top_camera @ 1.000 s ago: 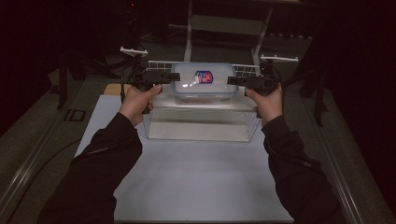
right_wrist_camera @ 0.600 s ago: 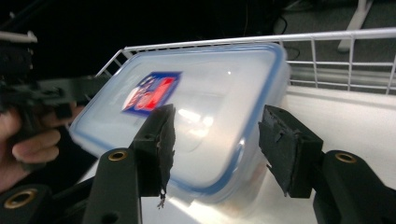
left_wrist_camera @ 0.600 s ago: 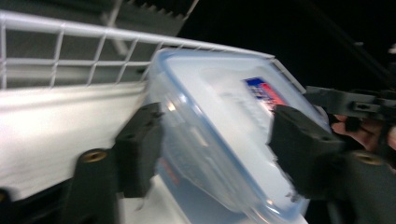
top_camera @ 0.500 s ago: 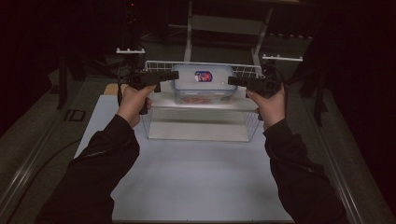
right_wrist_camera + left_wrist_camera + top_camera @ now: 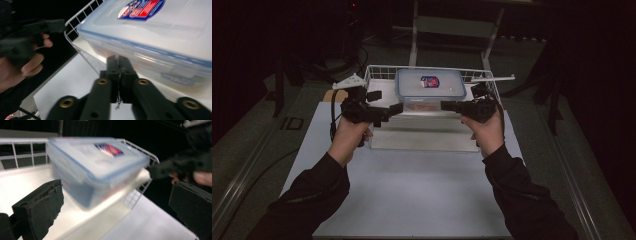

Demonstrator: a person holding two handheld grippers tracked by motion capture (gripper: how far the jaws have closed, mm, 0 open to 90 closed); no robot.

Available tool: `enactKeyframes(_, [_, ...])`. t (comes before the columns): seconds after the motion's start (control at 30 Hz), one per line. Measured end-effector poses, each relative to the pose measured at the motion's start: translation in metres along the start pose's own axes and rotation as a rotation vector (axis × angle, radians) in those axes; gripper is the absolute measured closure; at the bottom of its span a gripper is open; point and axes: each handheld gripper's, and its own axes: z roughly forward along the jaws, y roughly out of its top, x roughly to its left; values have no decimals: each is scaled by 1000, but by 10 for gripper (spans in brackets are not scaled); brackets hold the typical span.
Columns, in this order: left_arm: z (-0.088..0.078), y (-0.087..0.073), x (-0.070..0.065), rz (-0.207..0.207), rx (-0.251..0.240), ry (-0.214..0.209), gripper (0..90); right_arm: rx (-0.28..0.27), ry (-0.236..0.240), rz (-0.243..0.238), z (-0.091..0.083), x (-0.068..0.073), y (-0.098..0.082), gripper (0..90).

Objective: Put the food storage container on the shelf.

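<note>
The box (image 5: 430, 88) was seen in the basket (image 5: 377, 75), long axis crosswise, between the left gripper (image 5: 393, 109), fingers just opened wide and empty, and the right gripper (image 5: 447, 105), just pinched closed, empty.

You work in a dim lab-like test room: a white table (image 5: 412, 200) lit alone, metal stands (image 5: 452, 25) behind.

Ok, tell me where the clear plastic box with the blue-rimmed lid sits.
In the high view the clear plastic box sits in the white wire basket at the table's far edge, beyond both claws.
</note>
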Motion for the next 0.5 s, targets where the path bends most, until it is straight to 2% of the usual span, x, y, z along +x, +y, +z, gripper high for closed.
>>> enactKeyframes(0.1, [-4,-17,-7,5,-2,0,0,4,-3,3,9,1,0,899])
enactKeyframes(0.23, [-6,-37,-13,22,23,-7,0,9,-8,7,19,2,5,899])
enactKeyframes(0.27, [-7,-41,-14,35,34,-6,0,8,2,10,21,2,6,899])
enactKeyframes(0.33, [-8,-46,-15,50,40,3,0,13,-9,-3,24,4,9,899])
enactKeyframes(0.5, [-11,-52,-15,44,44,0,0,22,-1,-18,33,9,13,900])
